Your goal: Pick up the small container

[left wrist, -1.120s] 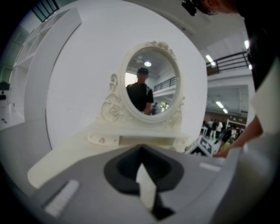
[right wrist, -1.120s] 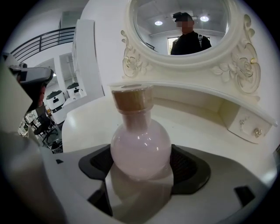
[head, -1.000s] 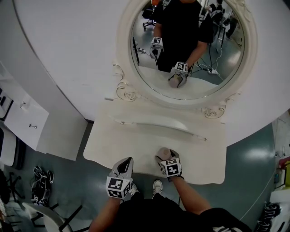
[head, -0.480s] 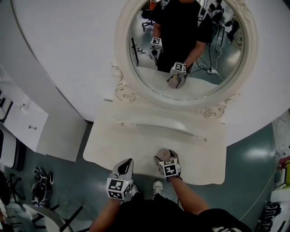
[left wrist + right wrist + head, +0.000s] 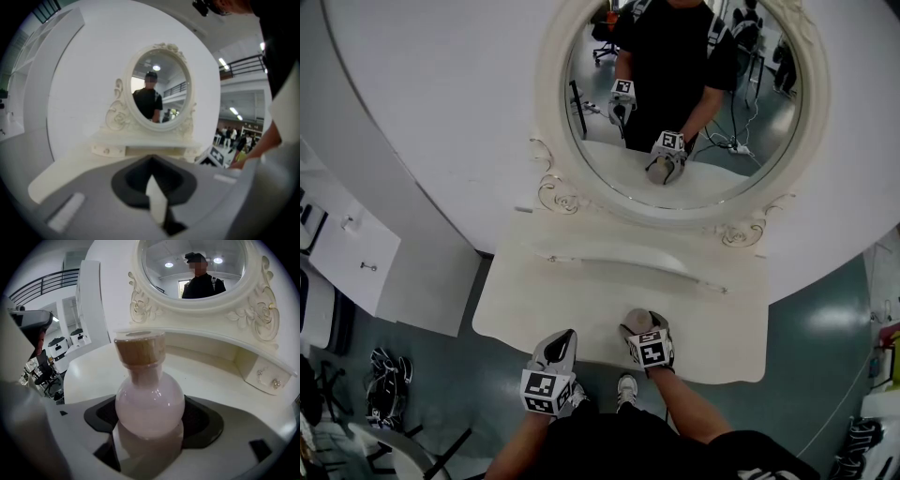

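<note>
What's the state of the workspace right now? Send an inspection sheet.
Surface: cream vanity top, bare round the flask.
Job's things: small container, a pink round flask with a cork stopper, upright between the right claw's jaws; lifted or not, cannot tell.
Clutter: nothing seen.
Grippers: right claw shut on the small container; left claw shut, empty, near the vanity top's front edge.
Cables: cables on the floor, in the mirror's reflection.
Surroundings: oval mirror, white cabinet, green floor.
</note>
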